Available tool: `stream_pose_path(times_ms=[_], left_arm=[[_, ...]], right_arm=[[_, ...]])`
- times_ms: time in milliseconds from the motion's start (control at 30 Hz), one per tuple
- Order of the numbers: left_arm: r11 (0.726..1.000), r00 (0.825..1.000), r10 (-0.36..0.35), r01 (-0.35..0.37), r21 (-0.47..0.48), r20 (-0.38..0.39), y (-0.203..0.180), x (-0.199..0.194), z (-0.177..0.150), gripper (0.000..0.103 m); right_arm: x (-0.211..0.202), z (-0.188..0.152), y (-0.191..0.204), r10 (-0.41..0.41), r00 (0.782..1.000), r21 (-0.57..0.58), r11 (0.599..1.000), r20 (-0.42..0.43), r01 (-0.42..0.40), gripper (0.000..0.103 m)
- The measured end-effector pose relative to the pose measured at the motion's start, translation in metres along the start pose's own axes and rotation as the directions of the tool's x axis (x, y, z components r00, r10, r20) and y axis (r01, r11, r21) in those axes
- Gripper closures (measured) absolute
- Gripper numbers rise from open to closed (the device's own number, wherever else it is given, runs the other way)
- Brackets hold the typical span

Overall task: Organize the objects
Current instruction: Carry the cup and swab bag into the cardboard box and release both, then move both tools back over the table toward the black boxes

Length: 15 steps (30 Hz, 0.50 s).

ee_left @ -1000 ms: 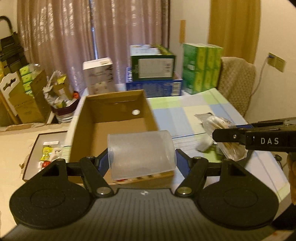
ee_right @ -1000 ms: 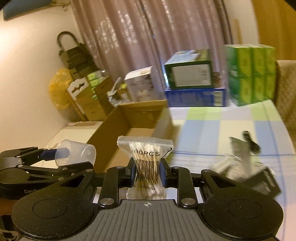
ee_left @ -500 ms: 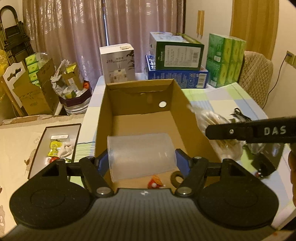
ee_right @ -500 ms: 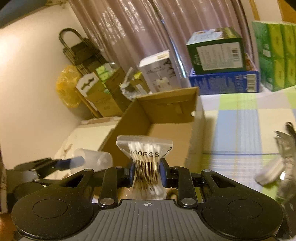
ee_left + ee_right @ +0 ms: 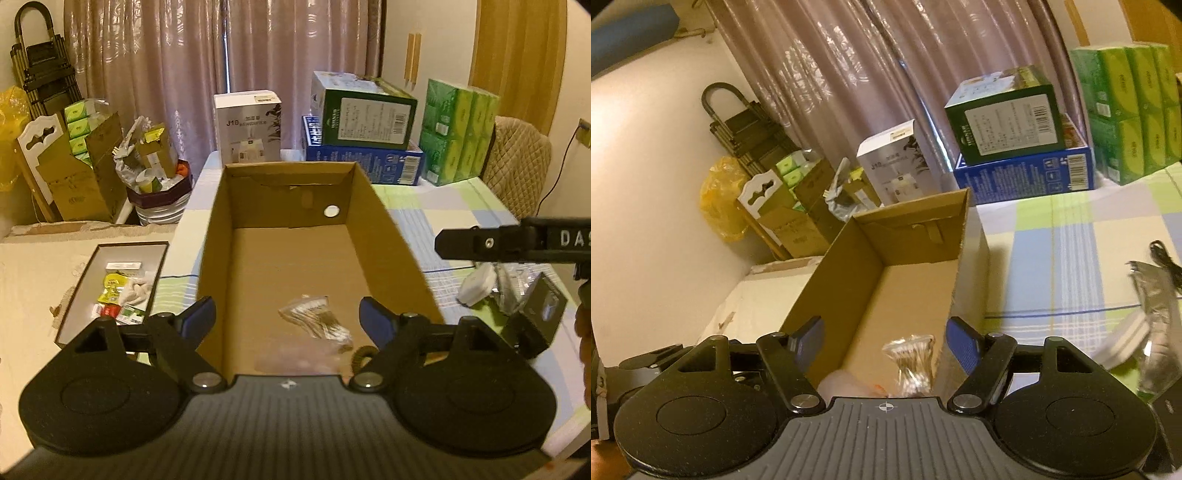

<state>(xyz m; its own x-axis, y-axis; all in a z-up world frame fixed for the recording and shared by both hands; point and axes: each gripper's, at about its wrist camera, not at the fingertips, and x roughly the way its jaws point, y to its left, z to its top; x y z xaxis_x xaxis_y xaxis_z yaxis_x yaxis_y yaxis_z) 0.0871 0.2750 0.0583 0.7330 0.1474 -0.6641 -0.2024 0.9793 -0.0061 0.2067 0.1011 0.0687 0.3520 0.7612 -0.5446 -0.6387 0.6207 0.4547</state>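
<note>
Inspecting with both the left gripper (image 5: 286,319) and right gripper (image 5: 882,341) spread and empty, I judged the cotton-swab bag (image 5: 317,321), near the cardboard box's (image 5: 391,236) front edge, light, limp, slippery, best pinched mid-bundle.

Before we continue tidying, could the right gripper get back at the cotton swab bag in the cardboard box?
Probably yes: the right gripper hangs open just above the cotton swab bag, and the cardboard box is open-topped.
</note>
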Motion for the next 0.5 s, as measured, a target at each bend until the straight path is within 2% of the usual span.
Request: stream_pose_path(times_ms=[333,500], left_arm=[[0.999,0.998,-0.048,0.049,-0.019,0.027,-0.040,-0.037,-0.004,0.021],[0.997,0.997,-0.069,0.070,-0.016,0.044,-0.061,-0.054,-0.005,0.019]], right_arm=[[-0.054,-0.010,-0.003,-0.111,0.994,-0.059,0.992,0.011,0.111,0.033],[-0.087,-0.013,-0.017,-0.139,0.990,-0.047,0.989,0.033,0.141,0.033]])
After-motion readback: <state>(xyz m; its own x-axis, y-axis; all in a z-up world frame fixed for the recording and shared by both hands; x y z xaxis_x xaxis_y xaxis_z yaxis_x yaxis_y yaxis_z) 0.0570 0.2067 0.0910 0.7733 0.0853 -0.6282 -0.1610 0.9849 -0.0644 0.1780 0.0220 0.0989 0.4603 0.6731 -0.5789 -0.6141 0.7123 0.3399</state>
